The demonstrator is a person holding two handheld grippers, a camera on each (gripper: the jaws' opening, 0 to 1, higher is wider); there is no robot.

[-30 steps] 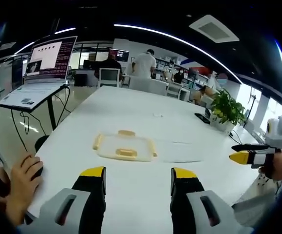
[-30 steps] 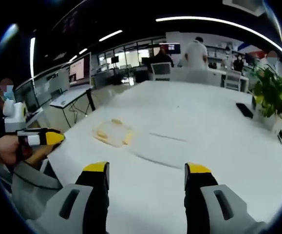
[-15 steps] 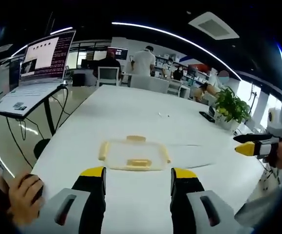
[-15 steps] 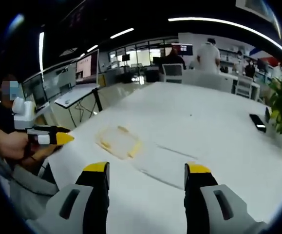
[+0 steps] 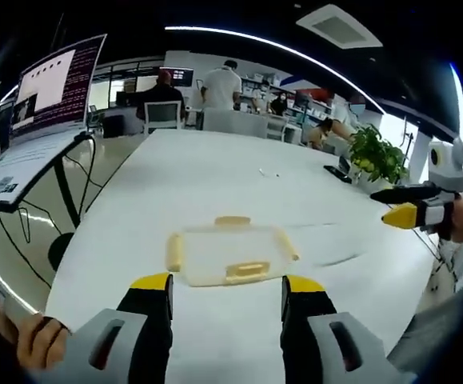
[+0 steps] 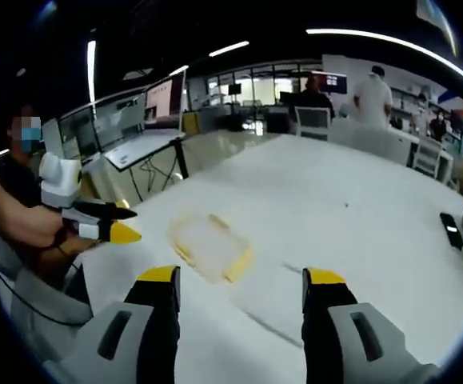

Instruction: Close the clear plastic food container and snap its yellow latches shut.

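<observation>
container (image 5: 229,256): lies flat on the white tabletop (image 5: 207,172), lower middle of the left gripper view, just above the tong tips (yellow latches (image 5: 247,270) round its edges)
left tongs (image 5: 227,290): released, nothing between them
right tongs (image 6: 241,282): released too, apart from the container
plant (image 5: 373,162): right side of the frame

container (image 5: 229,254) on table (image 5: 207,172), just ahead of left tool (image 5: 228,293), plant (image 5: 374,160) far right

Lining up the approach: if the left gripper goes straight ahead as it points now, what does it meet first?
Likely the clear container lying on the white table, just ahead of the open left gripper; depth is uncertain.
</observation>
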